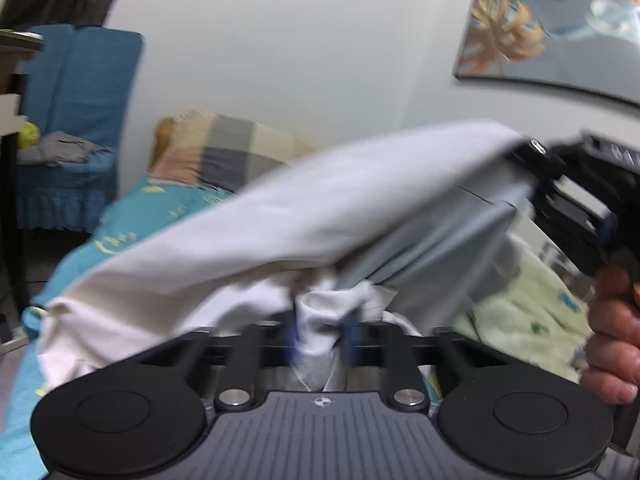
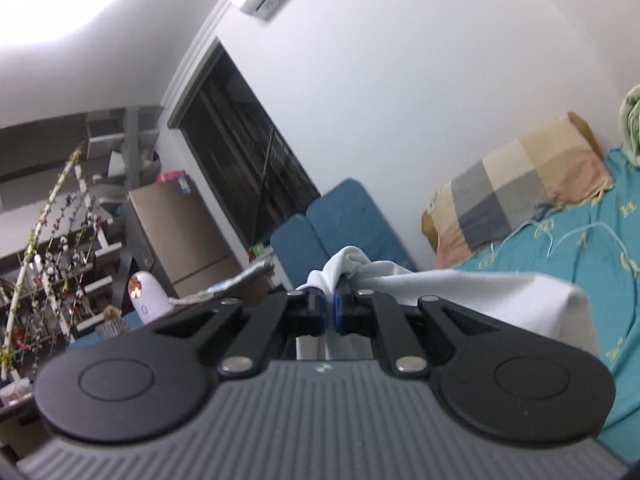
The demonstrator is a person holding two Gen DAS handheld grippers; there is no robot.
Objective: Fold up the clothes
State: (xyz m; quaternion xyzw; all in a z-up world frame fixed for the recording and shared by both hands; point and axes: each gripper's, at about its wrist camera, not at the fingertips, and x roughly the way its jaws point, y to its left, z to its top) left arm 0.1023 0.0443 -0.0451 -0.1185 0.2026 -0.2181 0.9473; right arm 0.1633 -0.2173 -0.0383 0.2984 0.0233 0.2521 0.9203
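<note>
White cotton garment (image 1: 304,216) — soft, light, limp — hangs above the teal bed (image 1: 120,220), pinched by the left gripper (image 1: 320,336) at six o'clock and the right gripper (image 1: 524,152) at two (both clamped on hems, best gripped at edges).

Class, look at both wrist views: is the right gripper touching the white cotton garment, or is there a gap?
Touching. The right wrist view shows the right gripper with its blue pads pinched shut on a bunched fold of the white cotton garment.
</note>
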